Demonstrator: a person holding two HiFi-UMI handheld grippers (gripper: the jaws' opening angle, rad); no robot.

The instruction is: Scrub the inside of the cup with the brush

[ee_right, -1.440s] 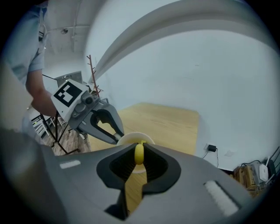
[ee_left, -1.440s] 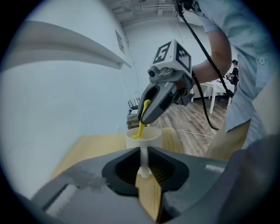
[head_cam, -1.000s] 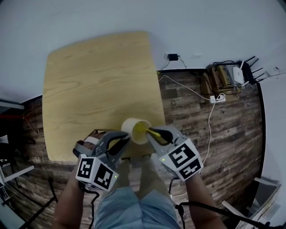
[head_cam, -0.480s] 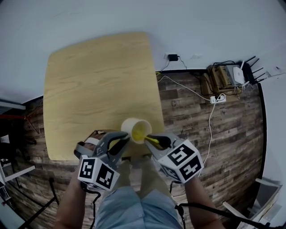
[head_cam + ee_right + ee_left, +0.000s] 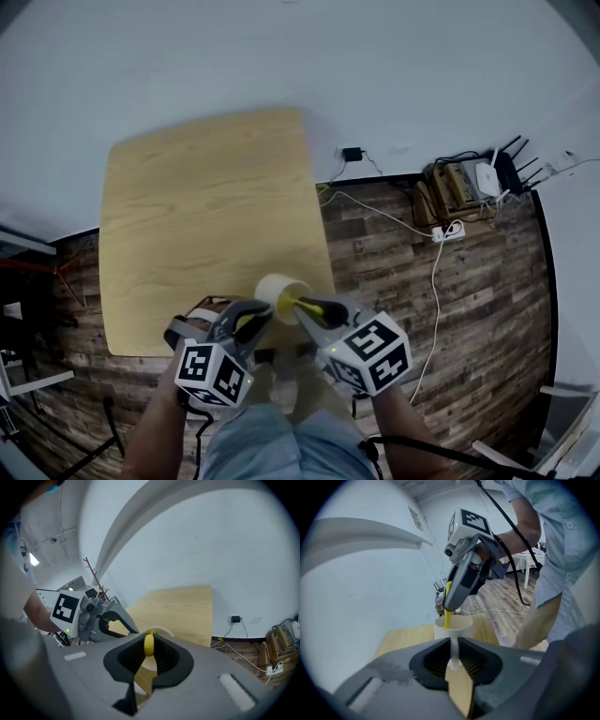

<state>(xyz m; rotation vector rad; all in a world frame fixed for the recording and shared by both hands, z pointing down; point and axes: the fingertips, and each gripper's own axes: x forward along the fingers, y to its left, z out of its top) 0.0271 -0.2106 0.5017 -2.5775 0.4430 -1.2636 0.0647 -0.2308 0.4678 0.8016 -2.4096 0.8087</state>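
Observation:
A cream cup (image 5: 279, 291) stands at the near right corner of the wooden table (image 5: 206, 216). My left gripper (image 5: 259, 317) is shut on the cup's handle (image 5: 453, 652), which shows as a thin white strip between its pads. The cup's open rim (image 5: 453, 622) rises just beyond them. My right gripper (image 5: 312, 307) is shut on the yellow brush (image 5: 302, 302). The brush (image 5: 447, 613) slants down from the right gripper (image 5: 451, 604) into the cup's mouth. In the right gripper view the brush handle (image 5: 148, 645) sits between the pads, with the cup rim (image 5: 161, 631) behind it.
The table's near edge and right edge run close to the cup. On the plank floor to the right lie a white cable (image 5: 394, 211), a power strip (image 5: 442, 231) and a router on a crate (image 5: 487, 176). The person's legs are under the grippers.
The right gripper has turned and shifted a little left with the brush still in the cup. The left gripper keeps its hold. The head view has tilted, so everything sits lower.

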